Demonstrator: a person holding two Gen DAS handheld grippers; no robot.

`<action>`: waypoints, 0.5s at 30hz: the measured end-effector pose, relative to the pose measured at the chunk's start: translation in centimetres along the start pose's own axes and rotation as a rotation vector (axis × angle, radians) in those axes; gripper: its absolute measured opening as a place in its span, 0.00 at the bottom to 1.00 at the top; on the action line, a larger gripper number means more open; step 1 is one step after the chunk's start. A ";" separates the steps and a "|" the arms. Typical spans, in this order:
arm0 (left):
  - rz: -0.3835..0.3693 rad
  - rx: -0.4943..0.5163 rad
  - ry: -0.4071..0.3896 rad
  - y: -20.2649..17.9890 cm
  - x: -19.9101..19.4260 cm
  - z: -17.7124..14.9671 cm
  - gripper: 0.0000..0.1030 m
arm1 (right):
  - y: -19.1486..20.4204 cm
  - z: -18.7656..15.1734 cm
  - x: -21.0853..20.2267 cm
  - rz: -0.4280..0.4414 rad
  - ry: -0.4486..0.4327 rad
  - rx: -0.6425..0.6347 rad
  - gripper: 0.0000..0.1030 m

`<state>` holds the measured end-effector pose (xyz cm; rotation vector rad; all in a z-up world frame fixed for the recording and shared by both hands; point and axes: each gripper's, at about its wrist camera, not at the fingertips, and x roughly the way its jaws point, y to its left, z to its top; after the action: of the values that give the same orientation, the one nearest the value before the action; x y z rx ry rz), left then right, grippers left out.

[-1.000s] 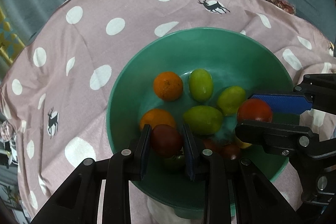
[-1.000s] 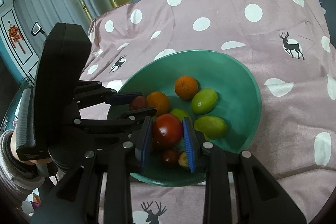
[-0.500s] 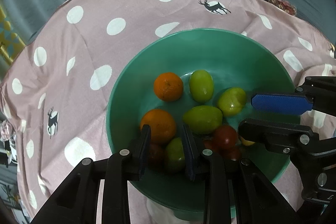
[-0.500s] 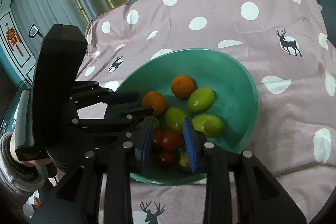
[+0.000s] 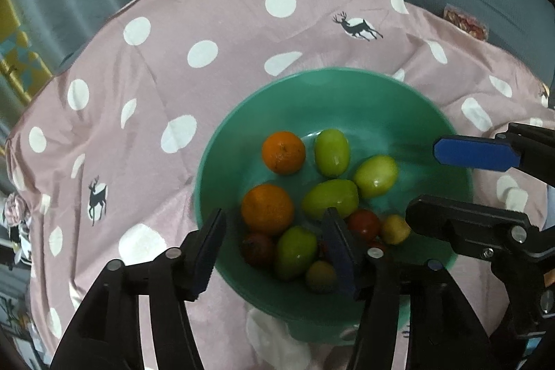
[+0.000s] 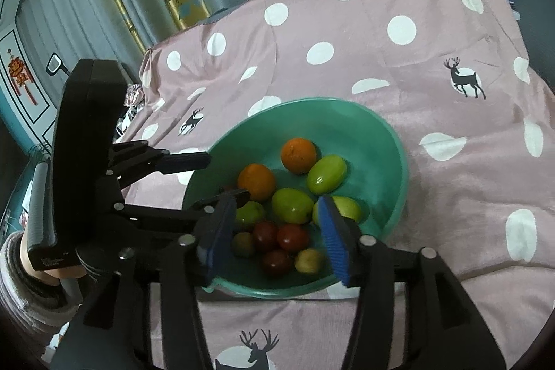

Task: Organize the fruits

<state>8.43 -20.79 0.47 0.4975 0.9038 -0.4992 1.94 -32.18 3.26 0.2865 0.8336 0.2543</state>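
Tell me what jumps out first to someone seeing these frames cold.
The green bowl of fruit, mid-frame on the pink polka-dot cloth: two oranges at the back, green fruits, small red ones nearest. Then both grippers, left gripper and right gripper, over the bowl's near side, fingers apart and holding nothing.

Dim, soft indoor light, perhaps overhead (fisheye bending, dark corners), slightly blurred

Left tool (image 5: 274, 252) and right tool (image 6: 274, 238) angled down, jaws just opened, nothing gripped
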 end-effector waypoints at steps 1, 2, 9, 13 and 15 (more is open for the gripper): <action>0.001 -0.002 -0.004 0.0 -0.2 0.0 0.61 | 0.0 0.0 -0.2 -0.006 -0.004 0.006 0.64; 0.005 -0.005 -0.009 0.1 -0.6 -0.1 0.65 | 0.0 0.1 -0.4 -0.011 -0.007 0.011 0.66; 0.009 -0.062 -0.041 0.8 -2.6 -0.6 0.81 | 0.3 -0.1 -2.1 -0.060 0.007 0.018 0.93; 0.027 -0.104 -0.055 1.3 -3.6 -1.0 0.92 | 0.9 -0.3 -2.8 -0.083 0.017 -0.004 0.95; 0.030 -0.117 -0.059 1.4 -4.1 -1.3 0.94 | 1.0 -0.4 -3.2 -0.091 0.018 -0.010 0.96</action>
<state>6.27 -18.14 3.46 0.3878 0.8626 -0.4290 -0.55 -32.23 5.57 0.2361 0.8608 0.1763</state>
